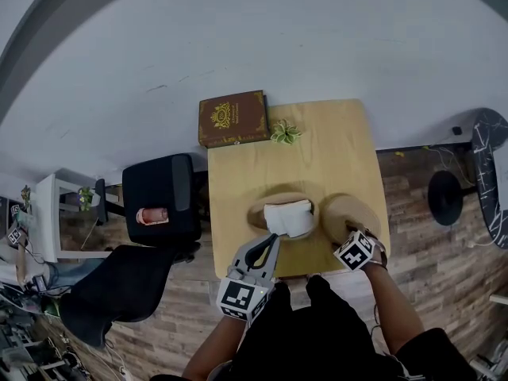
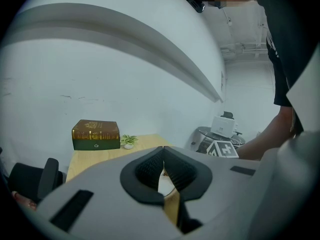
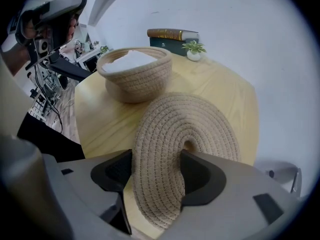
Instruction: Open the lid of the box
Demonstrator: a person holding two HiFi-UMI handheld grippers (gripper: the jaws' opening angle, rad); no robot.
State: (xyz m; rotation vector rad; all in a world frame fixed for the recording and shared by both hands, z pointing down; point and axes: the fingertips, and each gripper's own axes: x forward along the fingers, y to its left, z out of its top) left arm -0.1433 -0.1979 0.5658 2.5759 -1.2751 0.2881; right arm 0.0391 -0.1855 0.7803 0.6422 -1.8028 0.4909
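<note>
Our right tool [image 3: 156,174] grips the woven lid [image 3: 192,121], with its jaws wide on the bent edge. The lid is off the basket [image 3: 135,81], just beside it, low over the desk [image 3: 97,124]. Our left tool [image 2: 163,170] is closed and empty.

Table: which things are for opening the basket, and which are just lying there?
For the job: basket, lid, right gripper holding the lid.
Just lying about: brown box, plant.
</note>
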